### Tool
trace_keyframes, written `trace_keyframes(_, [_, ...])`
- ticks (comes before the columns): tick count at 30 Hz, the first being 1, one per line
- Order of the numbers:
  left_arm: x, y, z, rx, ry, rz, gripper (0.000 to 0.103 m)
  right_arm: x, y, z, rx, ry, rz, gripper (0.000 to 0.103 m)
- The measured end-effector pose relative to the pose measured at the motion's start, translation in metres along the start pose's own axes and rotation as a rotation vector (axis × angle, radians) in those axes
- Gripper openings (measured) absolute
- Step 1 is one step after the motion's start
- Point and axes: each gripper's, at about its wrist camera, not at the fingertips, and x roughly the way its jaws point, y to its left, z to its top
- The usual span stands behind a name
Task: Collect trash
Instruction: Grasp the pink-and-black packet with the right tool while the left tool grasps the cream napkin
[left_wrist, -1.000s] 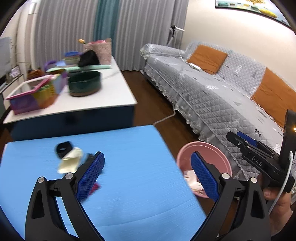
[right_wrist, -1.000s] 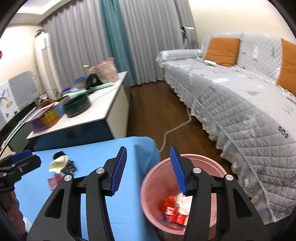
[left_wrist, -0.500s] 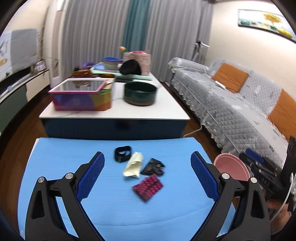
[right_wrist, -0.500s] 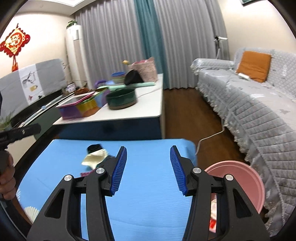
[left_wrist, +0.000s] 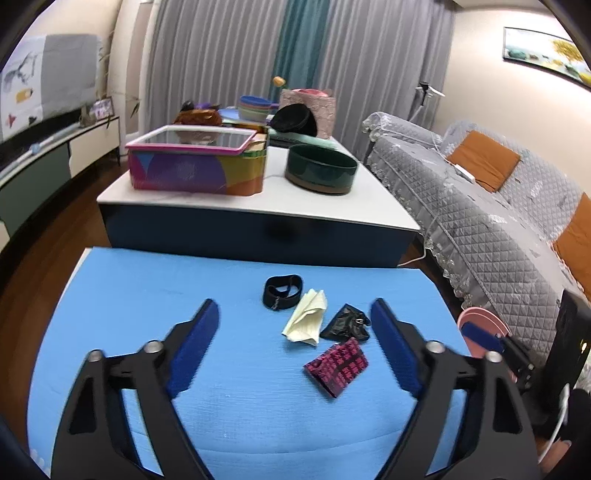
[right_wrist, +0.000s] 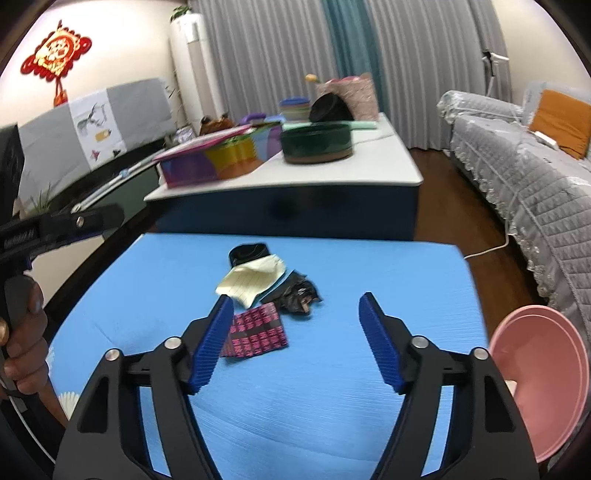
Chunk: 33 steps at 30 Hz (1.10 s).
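Trash x4 on blue mat (left_wrist: 147, 295), pink bin (right_wrist: 543, 354) x1

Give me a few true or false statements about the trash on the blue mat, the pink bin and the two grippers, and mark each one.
1. Four bits of trash lie on the blue mat. True: black band, yellow paper, black wrapper, pink packet.
2. The right gripper holds the pink packet. False: its jaws are opening with nothing clamped; the packet lies flat on the mat.
3. The pink bin stands on the mat. False: it sits beside the mat's right edge.
4. The yellow paper lies between the band and the black wrapper. True.
5. The left gripper is shut on the paper. False: its jaws are closing but empty, short of the trash.
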Motion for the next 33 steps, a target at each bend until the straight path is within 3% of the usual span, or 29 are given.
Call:
trace_keyframes(3, [0.009,0.011,0.000,-0.035,0.025,0.000,0.052,0.018,0.005,-0.005,-0.010,0.031,0.013,0.082])
trace_keyframes(5, [0.013,0.014,0.000,-0.037,0.031,0.017,0.045,0.027,0.007,-0.007,-0.013,0.050,0.026,0.088])
trace_keyframes(13, [0.026,0.021,-0.002,-0.035,0.051,0.048,0.043,0.068,0.030,-0.015,-0.062,0.133,0.064,0.098])
trace_keyframes(22, [0.044,0.030,-0.006,-0.056,0.090,0.050,0.043,0.109,0.033,-0.026,-0.075,0.253,0.053,0.098])
trace_keyframes(25, [0.055,0.027,-0.009,-0.045,0.108,0.047,0.043,0.112,0.030,-0.023,-0.060,0.254,0.063,0.097])
trace_keyframes(29, [0.074,0.021,-0.013,-0.026,0.135,0.034,0.043,0.114,0.027,-0.025,-0.069,0.279,0.061,0.077])
trace_keyframes(33, [0.093,0.012,-0.018,-0.005,0.163,0.023,0.043,0.110,0.022,-0.025,-0.066,0.282,0.077,0.076])
